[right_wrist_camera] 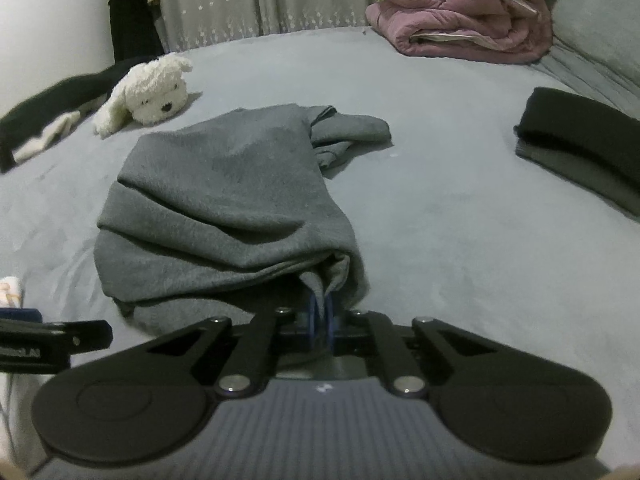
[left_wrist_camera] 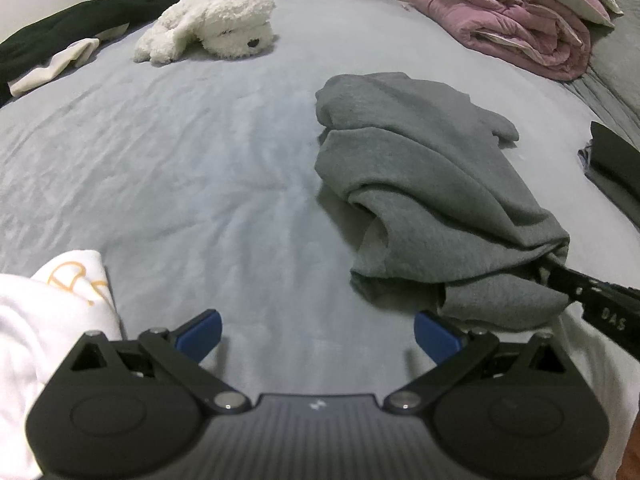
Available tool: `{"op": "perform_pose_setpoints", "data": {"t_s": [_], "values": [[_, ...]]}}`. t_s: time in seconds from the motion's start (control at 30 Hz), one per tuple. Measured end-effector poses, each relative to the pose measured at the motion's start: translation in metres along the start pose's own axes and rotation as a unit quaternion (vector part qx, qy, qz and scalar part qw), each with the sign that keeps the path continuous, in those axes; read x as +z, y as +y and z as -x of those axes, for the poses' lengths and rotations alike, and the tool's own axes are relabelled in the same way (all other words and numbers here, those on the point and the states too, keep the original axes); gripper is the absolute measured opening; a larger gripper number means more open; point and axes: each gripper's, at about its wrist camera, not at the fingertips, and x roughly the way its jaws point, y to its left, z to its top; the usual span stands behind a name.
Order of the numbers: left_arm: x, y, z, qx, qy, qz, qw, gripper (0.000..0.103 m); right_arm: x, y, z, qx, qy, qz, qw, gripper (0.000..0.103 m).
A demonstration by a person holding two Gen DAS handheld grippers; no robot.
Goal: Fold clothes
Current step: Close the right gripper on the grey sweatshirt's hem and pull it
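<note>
On a bed [left_wrist_camera: 208, 168] spread with a pale blue-grey sheet, a white garment [left_wrist_camera: 52, 312] with an orange print lay bunched just left of the left gripper [left_wrist_camera: 318, 334], whose blue pads [left_wrist_camera: 202, 330] stood wide apart over bare sheet with nothing between them. Far ahead of that gripper and to its left sprawled a white plush dog [left_wrist_camera: 216, 26], with dark clothing [left_wrist_camera: 60, 36] beyond it at the bed's edge. Ahead and to the right of the left gripper lay the crumpled grey sweatshirt [right_wrist_camera: 224, 196], the garment apparently in hand for folding, heaped in loose rolls rather than spread flat. The right gripper [right_wrist_camera: 322, 316] had its blue pads [right_wrist_camera: 316, 322] pinched together on the near edge of that sweatshirt, a small tuck of cloth caught between them. Well off to that gripper's right sat a folded dark stack [right_wrist_camera: 584, 144], and far ahead a rolled pink quilt [right_wrist_camera: 460, 20]. The pinch looked shallow and may have taken only one layer: a lift from here could let the fabric slip free, or drag the whole heap along the sheet instead of opening it, since the left gripper held no opposite corner to keep the cloth taut.
</note>
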Motion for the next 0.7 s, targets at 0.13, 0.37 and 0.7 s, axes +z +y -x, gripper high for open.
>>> {"op": "perform_pose_setpoints", "data": {"t_s": [0.13,0.37,0.7], "values": [[-0.002,-0.002,0.005,-0.004,-0.007,-0.004,1.0000,0.103,0.002,-0.009,0.016,-0.012,-0.026,0.000,1.000,0.005],[-0.002,-0.009,0.003,-0.009,-0.009,-0.003,0.9999,0.103,0.003,-0.049,0.033,-0.050,-0.051,-0.021,0.997,0.004],[0.001,-0.025,-0.006,-0.017,-0.005,-0.003,0.9998,0.103,0.003,-0.115,0.048,-0.131,-0.072,-0.065,0.987,0.003]]}}
